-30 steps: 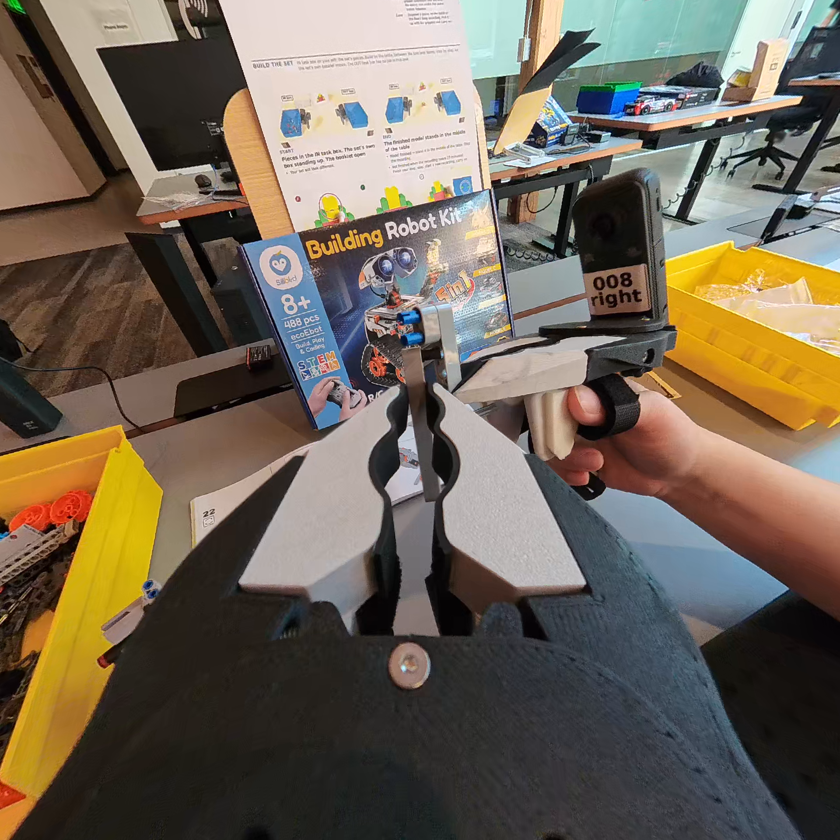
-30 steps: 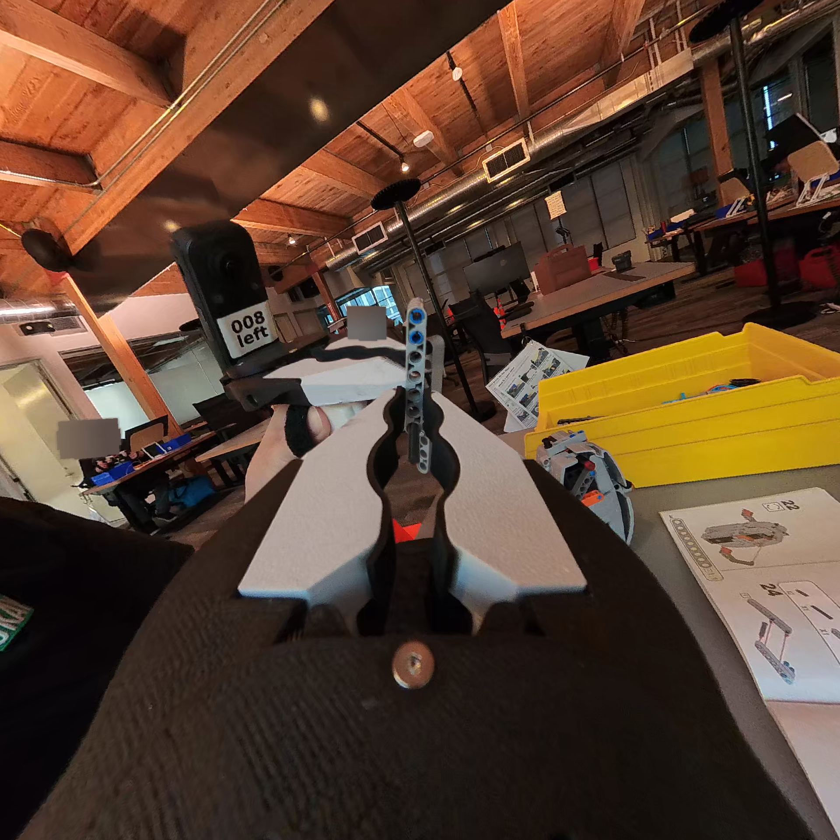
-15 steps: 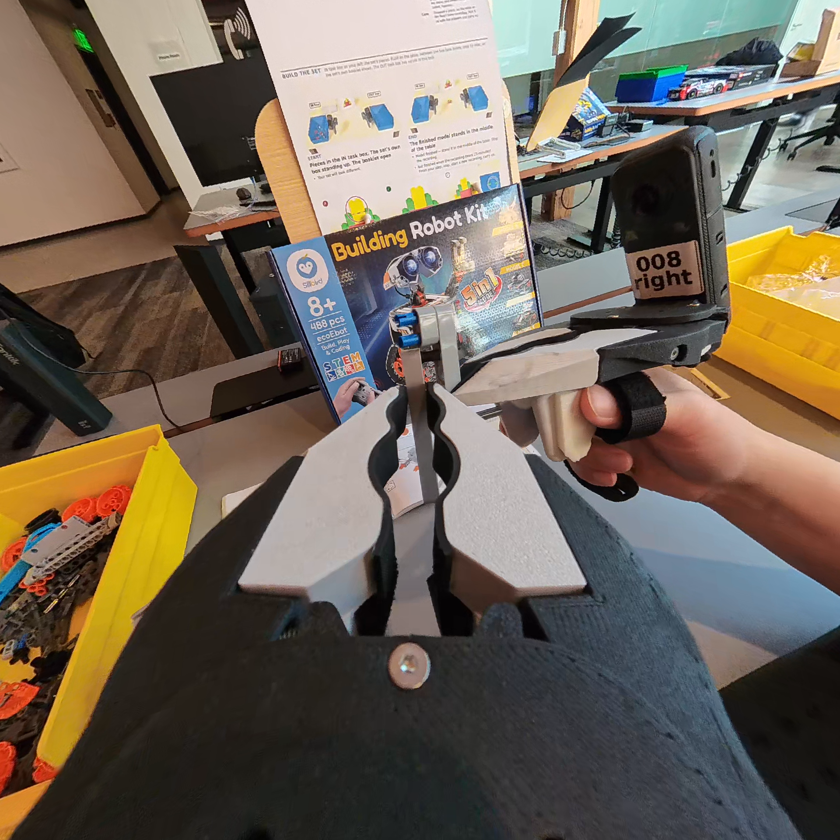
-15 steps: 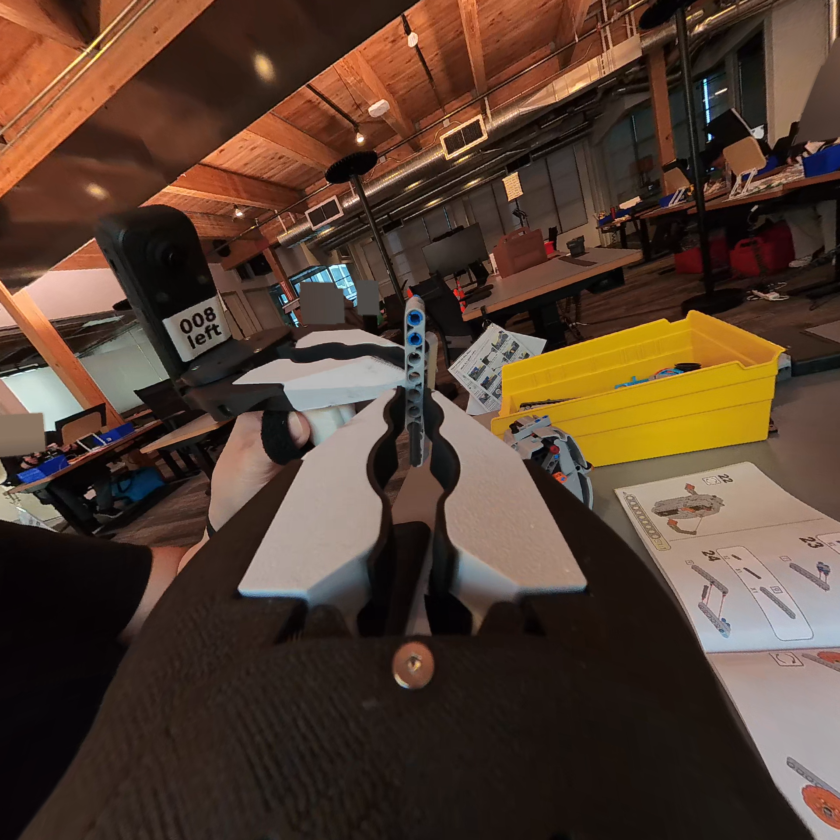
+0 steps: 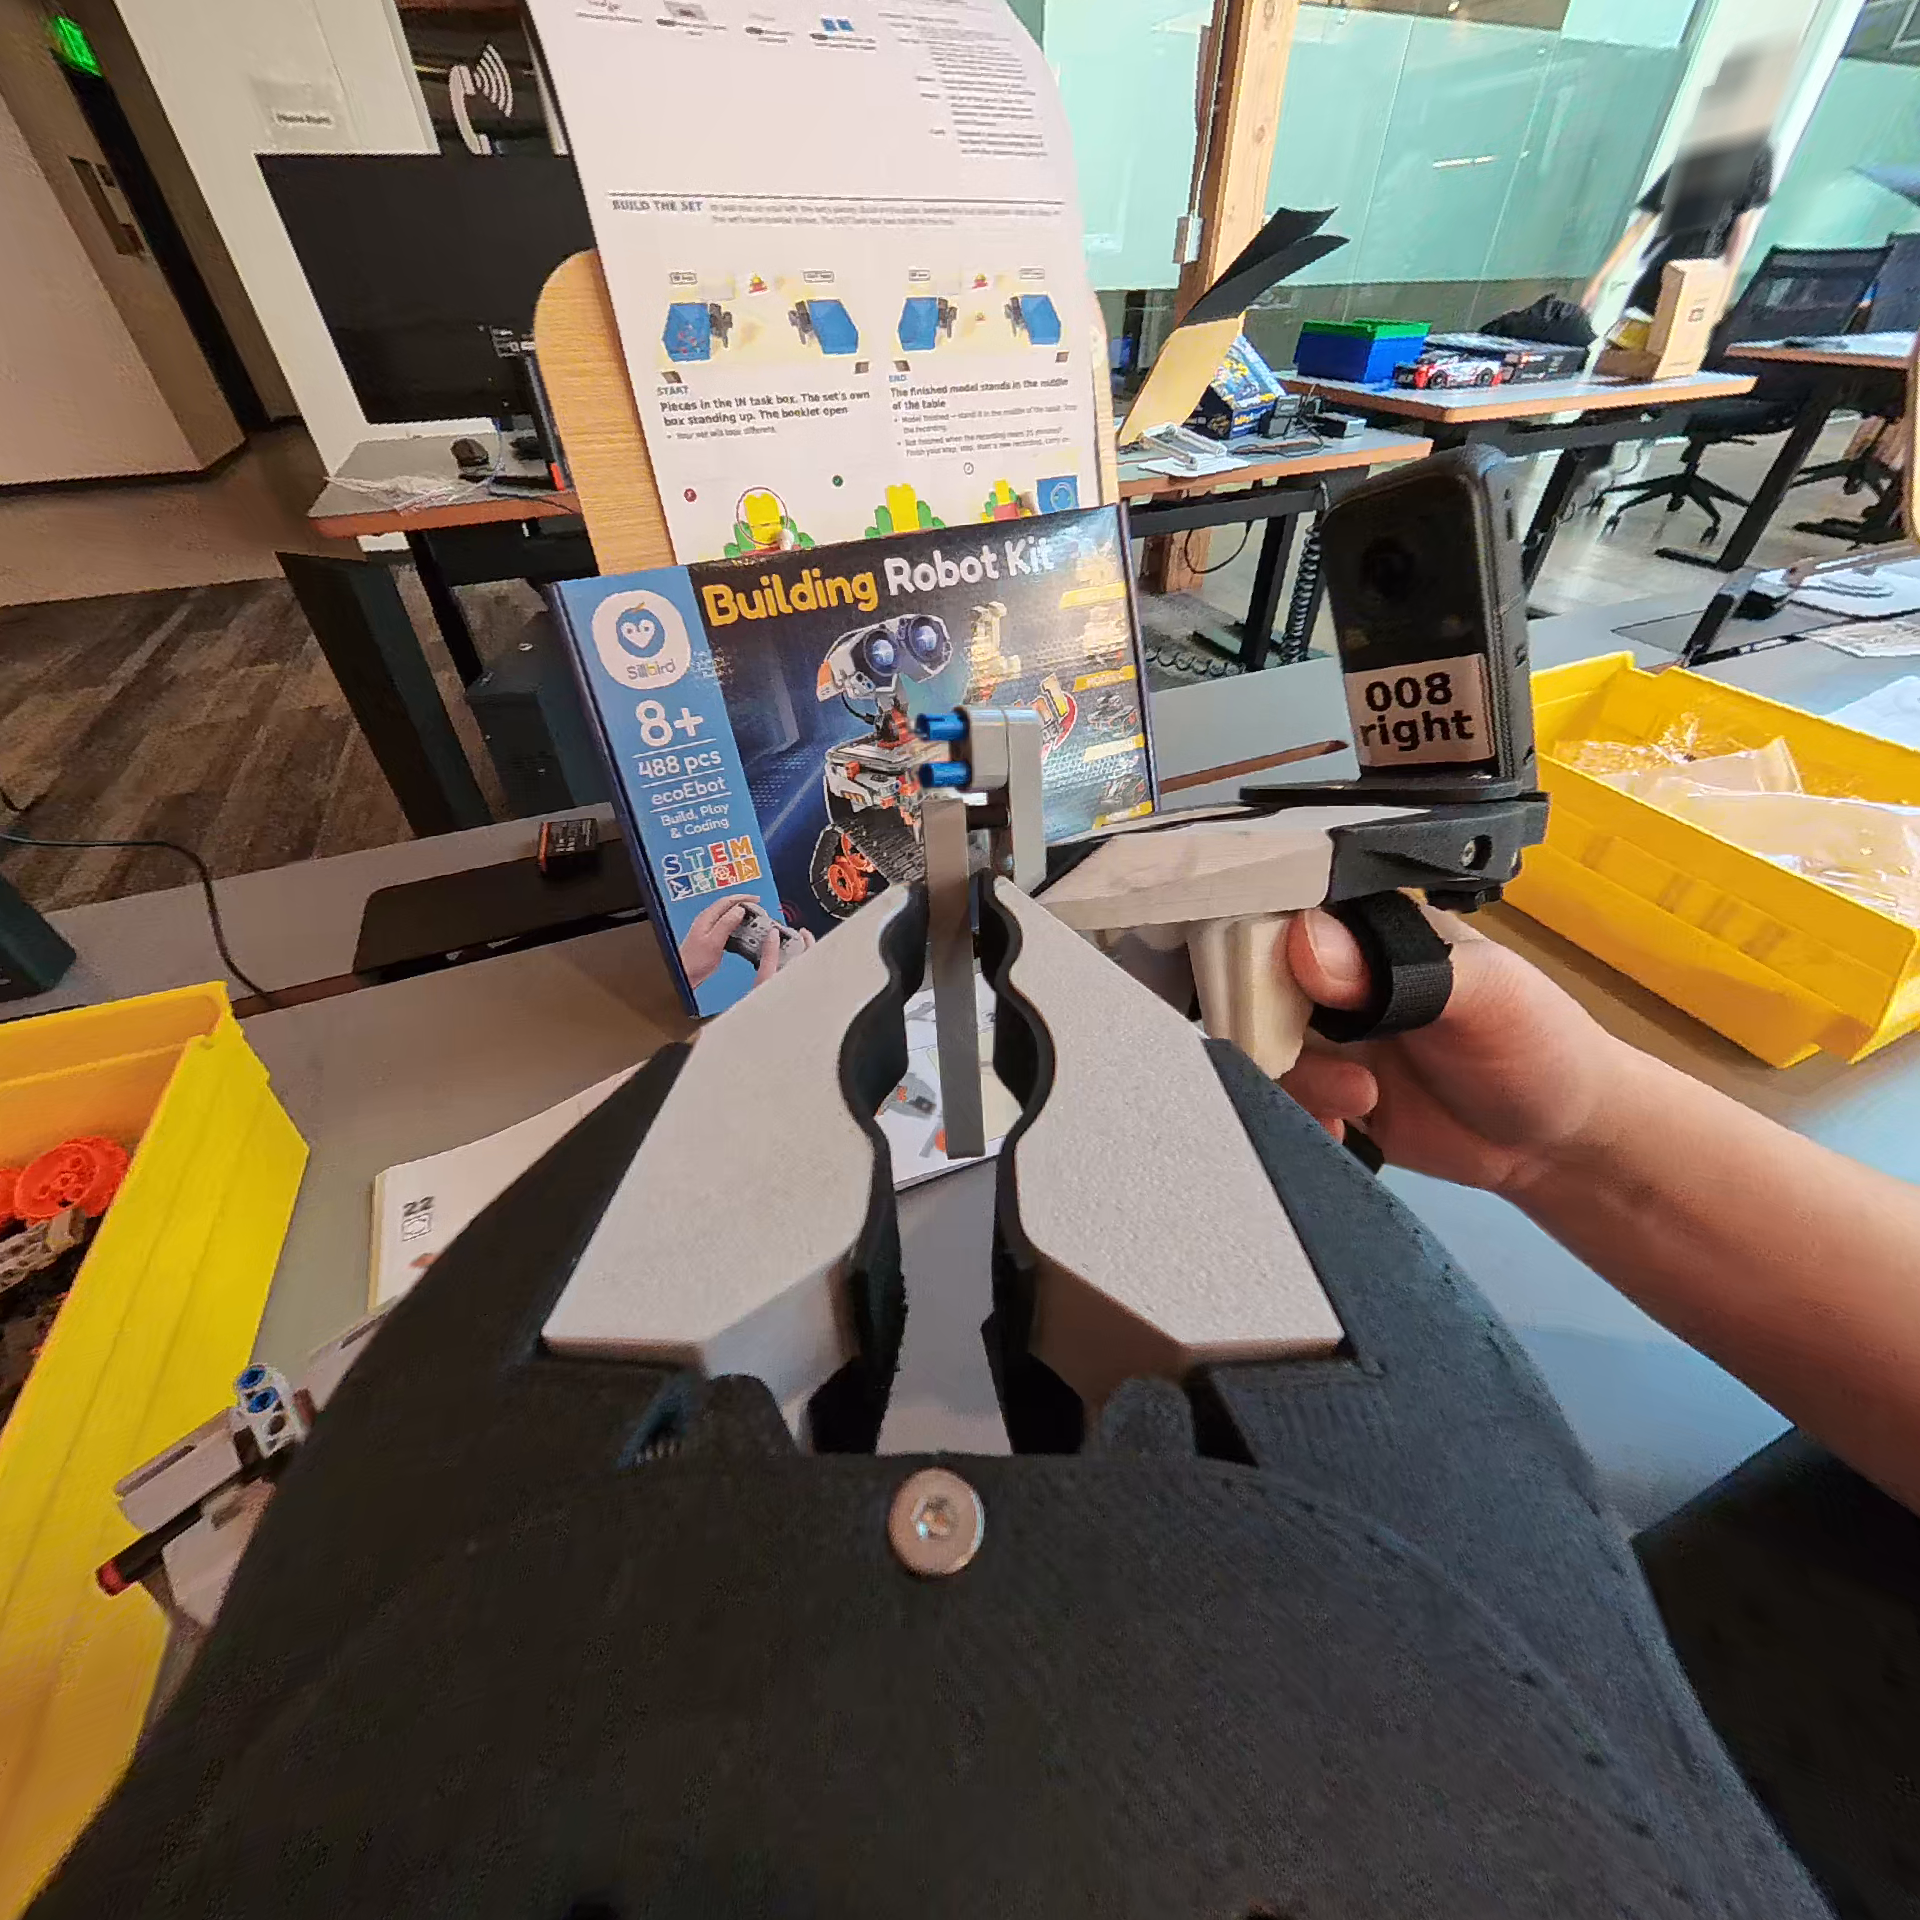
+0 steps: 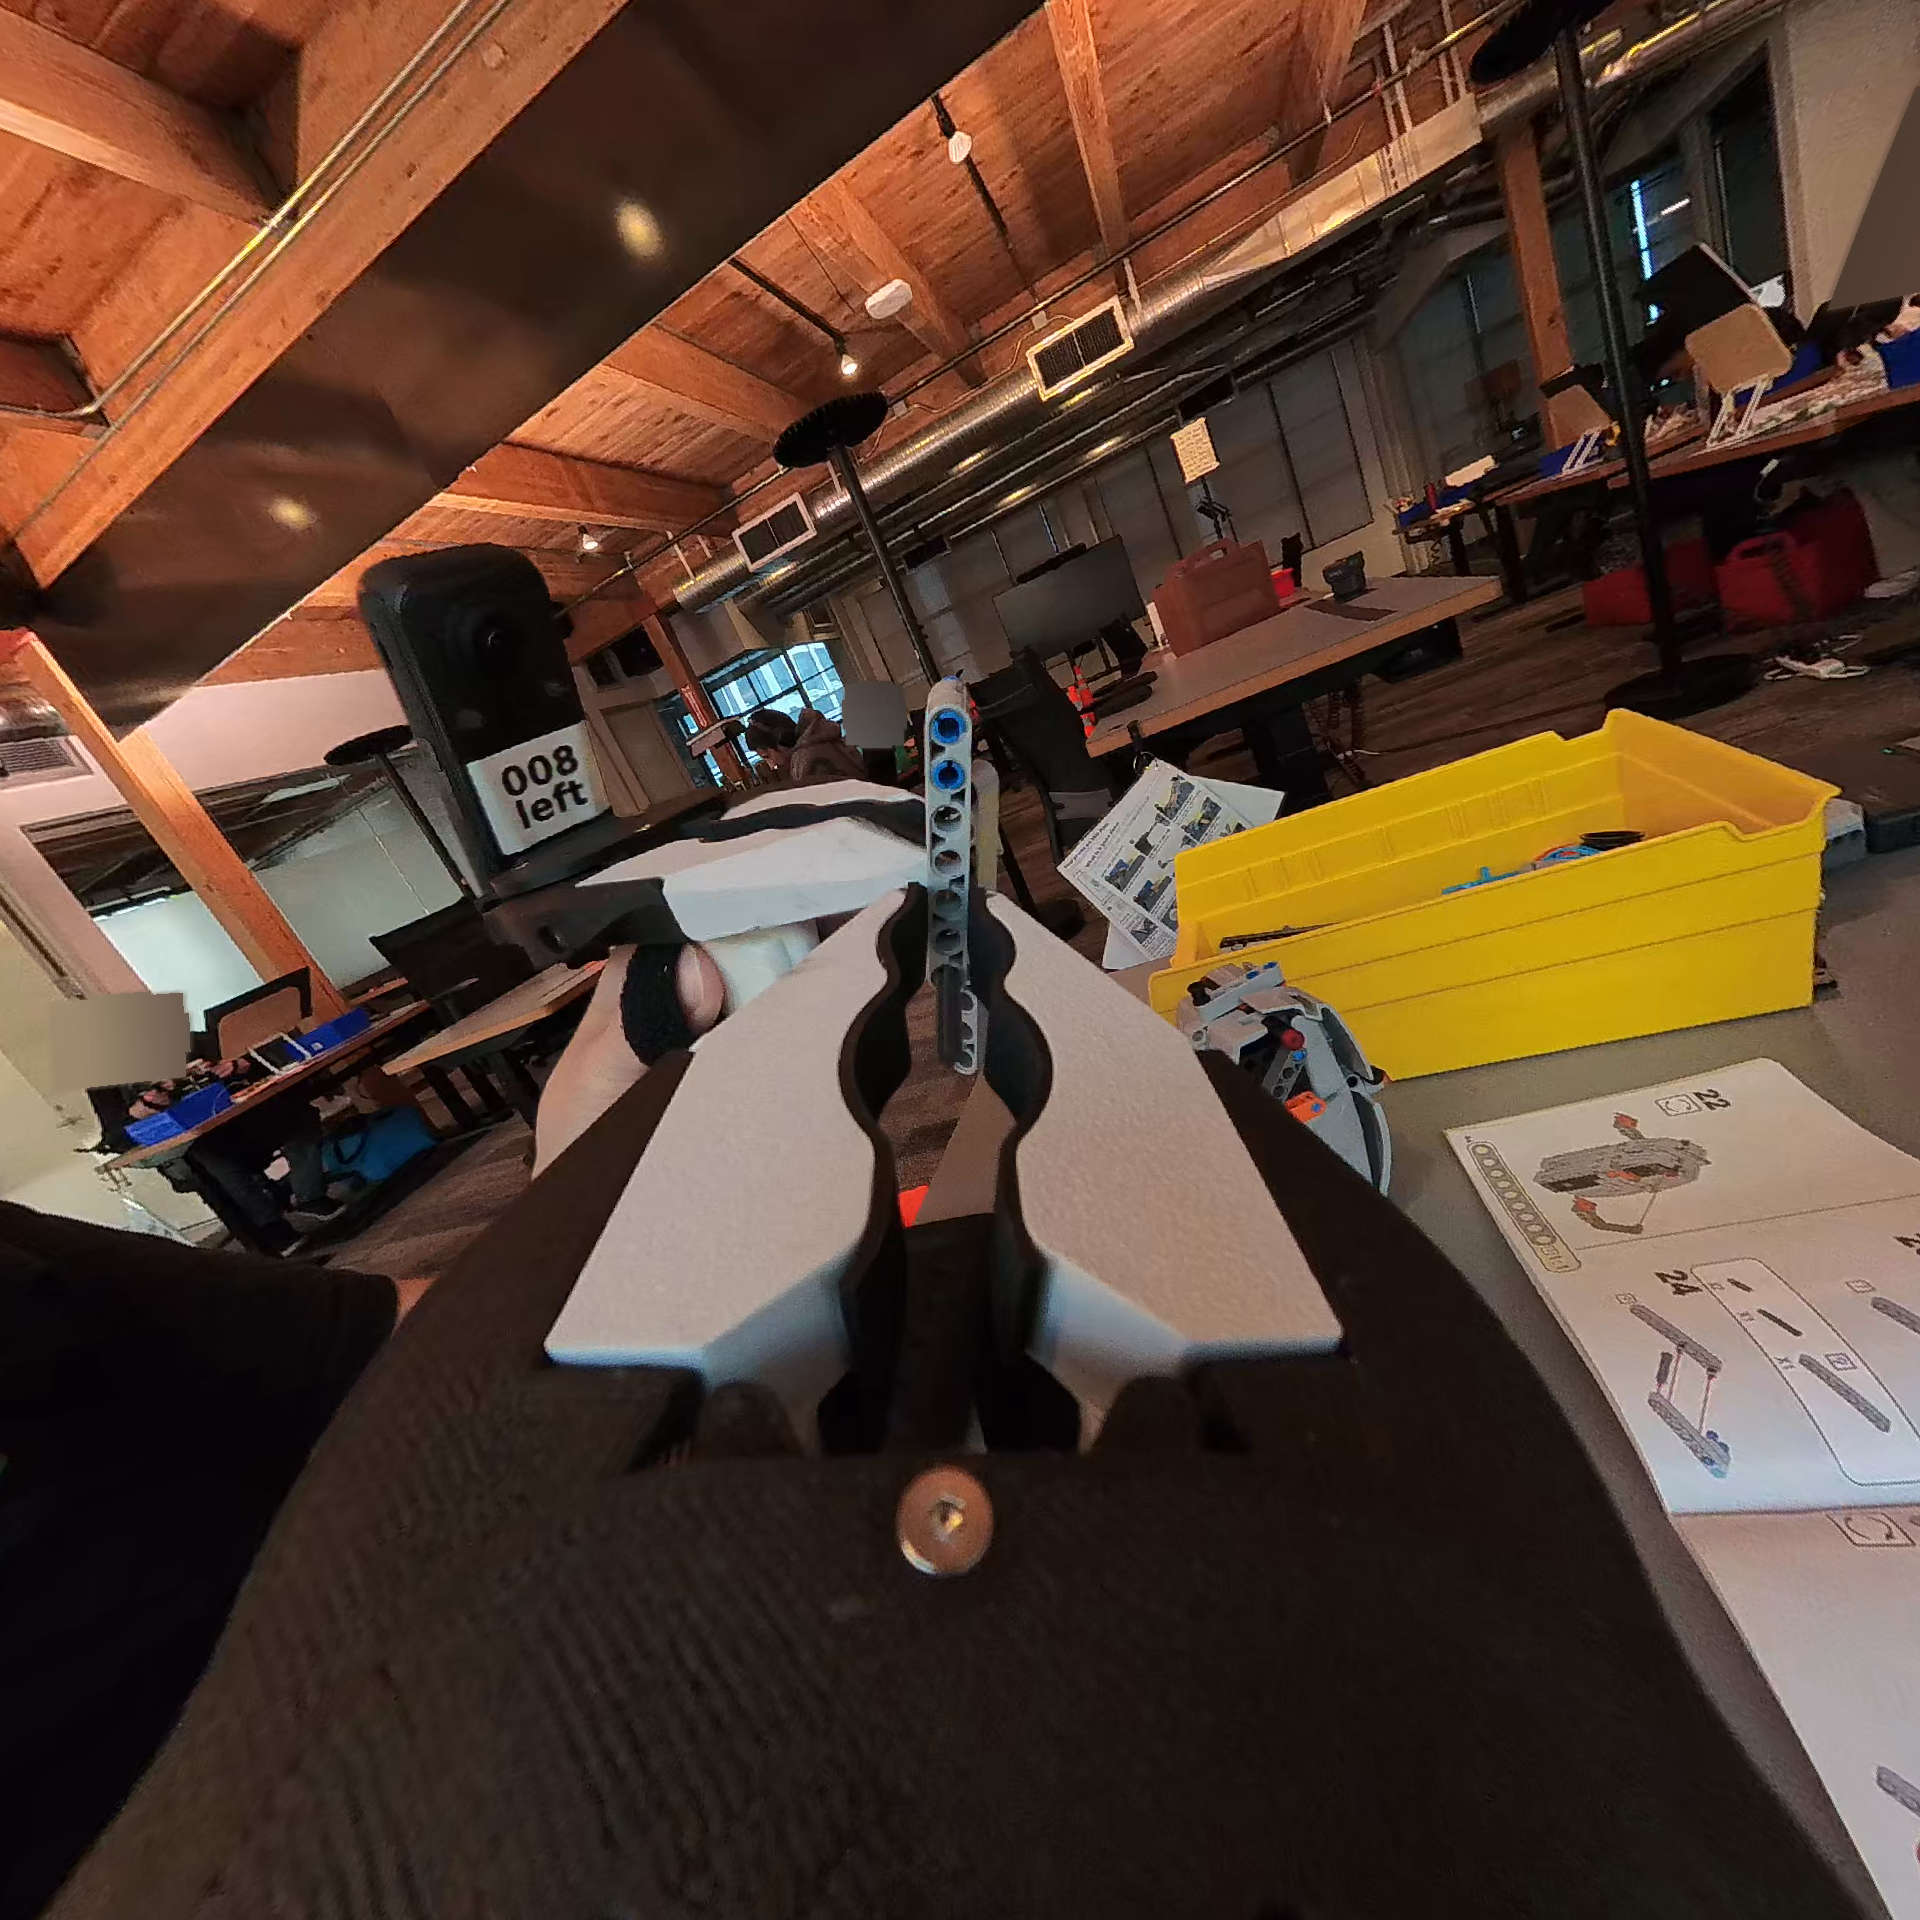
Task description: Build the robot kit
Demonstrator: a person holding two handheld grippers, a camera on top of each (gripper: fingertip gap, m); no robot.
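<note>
My left gripper [image 5: 956, 904] is shut on an upright grey beam [image 5: 954, 997], seen edge-on and held above the table. Two blue pins [image 5: 938, 748] stick out to the left near its top, and a second grey beam [image 5: 1023, 800] stands just behind. My right gripper [image 6: 951, 914] is shut on a grey holed beam [image 6: 948, 883] with the blue pins [image 6: 943, 750] in its top holes. A pale beam [image 6: 983, 821] stands right behind it. The grippers meet at right angles. The right one [image 5: 1070, 883] comes in from the right, the left one [image 6: 873, 831] from the left. I cannot tell whether the beams are joined.
A kit box [image 5: 727, 748] stands behind, below an instruction sheet [image 5: 831, 312]. Yellow bins sit left [image 5: 156, 1195] and right [image 5: 1714, 883]; the left bin also shows in the right wrist view [image 6: 1507, 935]. An open booklet [image 6: 1714, 1299] and a part-built model [image 6: 1288, 1060] lie on the table. A small pinned assembly [image 5: 218, 1444] lies at lower left. Left and right tips are no more than a few centimetres apart. The part-built model [image 6: 1288, 1060] is about 20 cm from both grippers' fingertips.
Both grippers stay shut on the beams and stay together. The pair has shifted slightly over the table, so the box and bins sit differently in view.
</note>
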